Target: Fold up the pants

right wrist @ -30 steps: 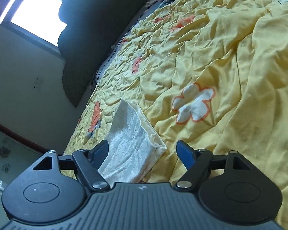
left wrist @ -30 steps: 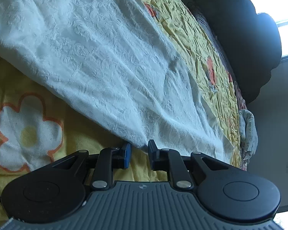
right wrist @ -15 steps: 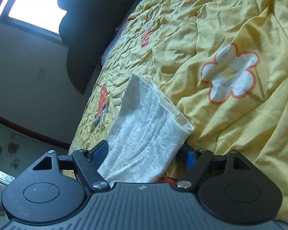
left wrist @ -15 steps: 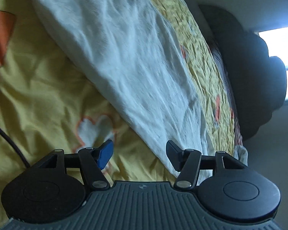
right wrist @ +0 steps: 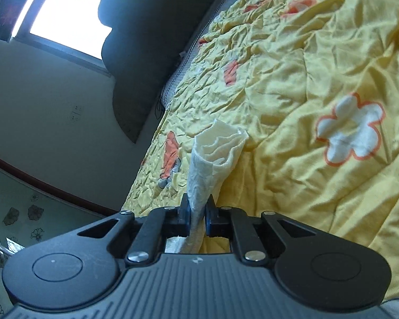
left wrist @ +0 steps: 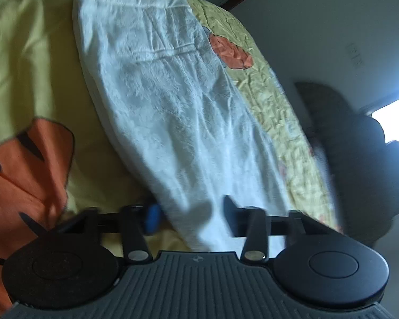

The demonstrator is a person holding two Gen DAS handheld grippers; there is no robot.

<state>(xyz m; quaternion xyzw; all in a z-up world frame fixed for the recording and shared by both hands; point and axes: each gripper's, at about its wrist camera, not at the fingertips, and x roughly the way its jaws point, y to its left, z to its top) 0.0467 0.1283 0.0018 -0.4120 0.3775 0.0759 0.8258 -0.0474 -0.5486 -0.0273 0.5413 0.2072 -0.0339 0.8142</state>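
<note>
White textured pants [left wrist: 173, 106] lie stretched out on a yellow flowered bedspread [left wrist: 26, 66]. In the blurred left wrist view my left gripper [left wrist: 191, 212] is at their near edge. Its jaws are closing with the white cloth filling the gap between them and touching both pads. In the right wrist view my right gripper [right wrist: 198, 218] is shut on the end of a pants leg [right wrist: 215, 154]. The leg end stands up from the jaws as a crumpled open cone, lifted off the bedspread [right wrist: 306, 186].
A dark padded headboard [right wrist: 151, 26] stands against the wall under a bright window [right wrist: 66, 18]. It also shows at the right in the left wrist view, headboard [left wrist: 359, 164]. A large orange print [left wrist: 21, 186] lies left of the left gripper. Rumpled bedding runs far to the right.
The right jaws went from wide open around the leg end to shut on it, and the cloth rose. The left gripper swung along the pants, opened, then came in around their edge.
</note>
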